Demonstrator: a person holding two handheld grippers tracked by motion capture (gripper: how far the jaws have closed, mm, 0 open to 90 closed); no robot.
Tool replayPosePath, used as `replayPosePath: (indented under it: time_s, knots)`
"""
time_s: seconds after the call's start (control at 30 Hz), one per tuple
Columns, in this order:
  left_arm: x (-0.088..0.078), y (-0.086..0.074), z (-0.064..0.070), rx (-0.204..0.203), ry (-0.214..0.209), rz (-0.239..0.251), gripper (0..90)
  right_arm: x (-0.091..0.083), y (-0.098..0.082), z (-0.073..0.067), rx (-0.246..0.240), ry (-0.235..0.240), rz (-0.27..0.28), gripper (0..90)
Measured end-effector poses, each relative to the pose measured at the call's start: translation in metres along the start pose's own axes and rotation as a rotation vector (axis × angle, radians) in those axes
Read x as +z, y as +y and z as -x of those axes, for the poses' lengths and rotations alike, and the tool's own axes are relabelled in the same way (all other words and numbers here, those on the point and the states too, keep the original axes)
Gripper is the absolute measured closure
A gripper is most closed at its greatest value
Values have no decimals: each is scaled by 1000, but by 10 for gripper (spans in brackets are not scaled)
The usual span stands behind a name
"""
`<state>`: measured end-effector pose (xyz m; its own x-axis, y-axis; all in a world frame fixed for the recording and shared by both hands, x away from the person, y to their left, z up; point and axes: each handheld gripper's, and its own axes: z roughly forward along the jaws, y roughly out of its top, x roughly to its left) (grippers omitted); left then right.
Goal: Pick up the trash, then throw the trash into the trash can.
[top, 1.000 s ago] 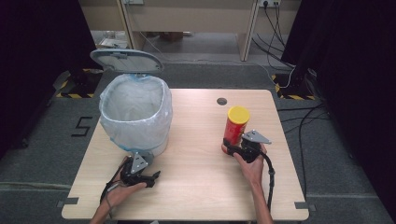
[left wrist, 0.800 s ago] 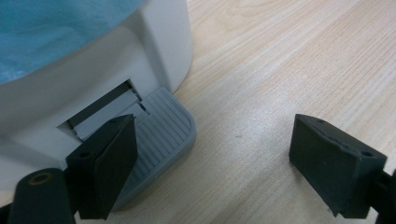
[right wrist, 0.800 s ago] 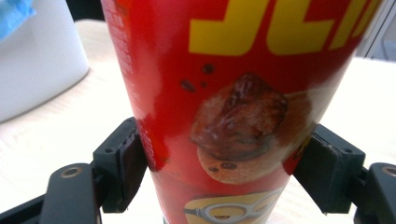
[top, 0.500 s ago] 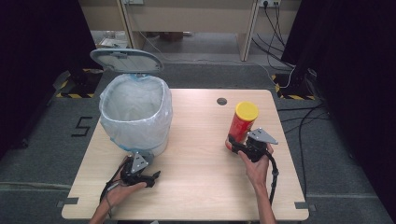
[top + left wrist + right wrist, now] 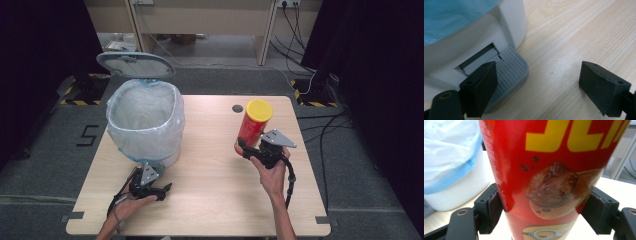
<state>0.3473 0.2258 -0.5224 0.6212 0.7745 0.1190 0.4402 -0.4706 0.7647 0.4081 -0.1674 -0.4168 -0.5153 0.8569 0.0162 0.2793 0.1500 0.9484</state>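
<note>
A tall red crisp can [image 5: 254, 127] with a yellow lid [image 5: 259, 109] hangs upright above the right half of the wooden table [image 5: 210, 200]. My right gripper [image 5: 246, 148] is shut on its lower part. In the right gripper view both pads press the can [image 5: 549, 170] from either side, with the right gripper [image 5: 544, 213] around it. My left gripper [image 5: 162, 190] lies low on the table at the foot of the white pedal bin [image 5: 145, 125]. It is open [image 5: 539, 85], with one jaw over the grey ribbed pedal [image 5: 510, 71] and the other over bare wood.
The bin holds a pale blue liner [image 5: 144, 107] and its lid [image 5: 135, 64] stands raised at the back. A small round cable hole [image 5: 237, 108] sits near the table's far edge. A desk and cables stand beyond the table.
My right gripper has lifted the red can up off the table, and it now sits higher in the high view. The left gripper has stayed by the pedal.
</note>
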Motion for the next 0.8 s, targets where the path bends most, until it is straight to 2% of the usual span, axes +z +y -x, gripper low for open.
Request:
replayPosePath:
  time_s: [0.2, 0.23, 0.43, 0.8]
  knots:
    - [0, 0, 0, -3, -2, -1, 143, 1, 21, -11, -28, 27, 5, 251]
    - [0, 0, 0, 1, -2, -4, 143, 2, 30, -16, -35, 42, 6, 250]
    - [0, 0, 0, -2, -2, 0, 143, 6, 51, -34, -82, 67, 20, 250]
    - [0, 0, 0, 0, 1, 2, 143, 10, 79, -57, -100, 124, 34, 250]
